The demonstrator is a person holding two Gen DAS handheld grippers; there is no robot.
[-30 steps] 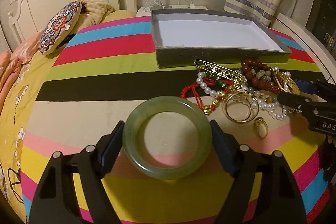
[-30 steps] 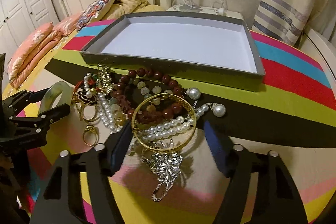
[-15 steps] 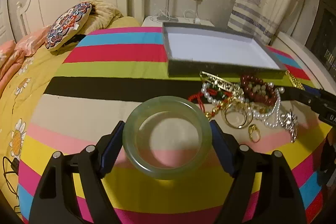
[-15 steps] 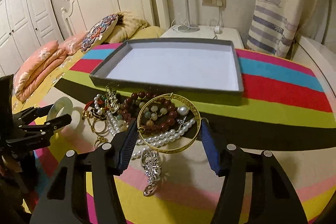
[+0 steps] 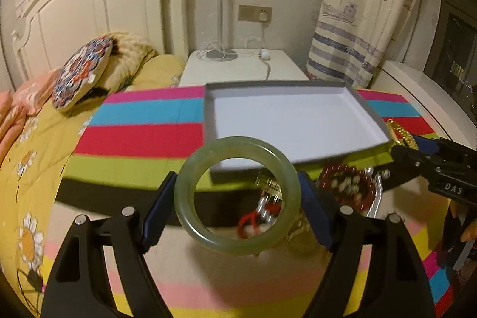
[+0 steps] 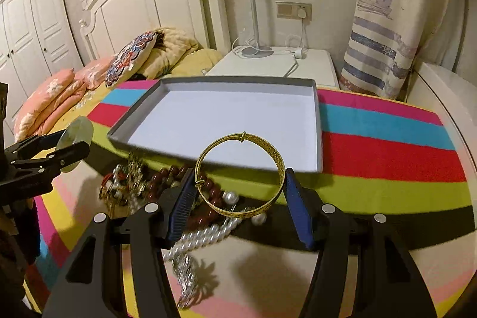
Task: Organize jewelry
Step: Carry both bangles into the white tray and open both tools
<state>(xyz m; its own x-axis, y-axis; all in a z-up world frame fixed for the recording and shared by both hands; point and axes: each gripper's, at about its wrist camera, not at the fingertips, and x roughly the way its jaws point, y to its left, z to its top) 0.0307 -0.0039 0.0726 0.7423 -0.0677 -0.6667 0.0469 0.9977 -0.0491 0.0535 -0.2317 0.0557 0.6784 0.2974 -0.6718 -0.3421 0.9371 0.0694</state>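
My left gripper (image 5: 237, 200) is shut on a pale green jade bangle (image 5: 190, 207) and holds it up above the striped bedspread, in front of the grey box. My right gripper (image 6: 238, 187) is shut on a gold bangle (image 6: 275, 160) and holds it above the jewelry pile, near the box's front wall. The grey box with a white floor (image 5: 295, 115) lies open and empty; it also shows in the right wrist view (image 6: 226, 115). A pile of pearls, red beads and gold pieces (image 6: 167, 192) lies on the bedspread below both grippers (image 5: 345, 184).
A striped blanket (image 6: 387, 151) covers the bed. A patterned cushion (image 5: 80, 73) and pink bedding (image 6: 50, 100) lie at the left by the headboard. A white nightstand (image 5: 241, 67) with cables stands behind the box. A curtain (image 5: 357, 20) hangs at the right.
Both grippers have risen off the bedspread with their bangles and moved toward the box. The gold bangle has come clear of the pile.
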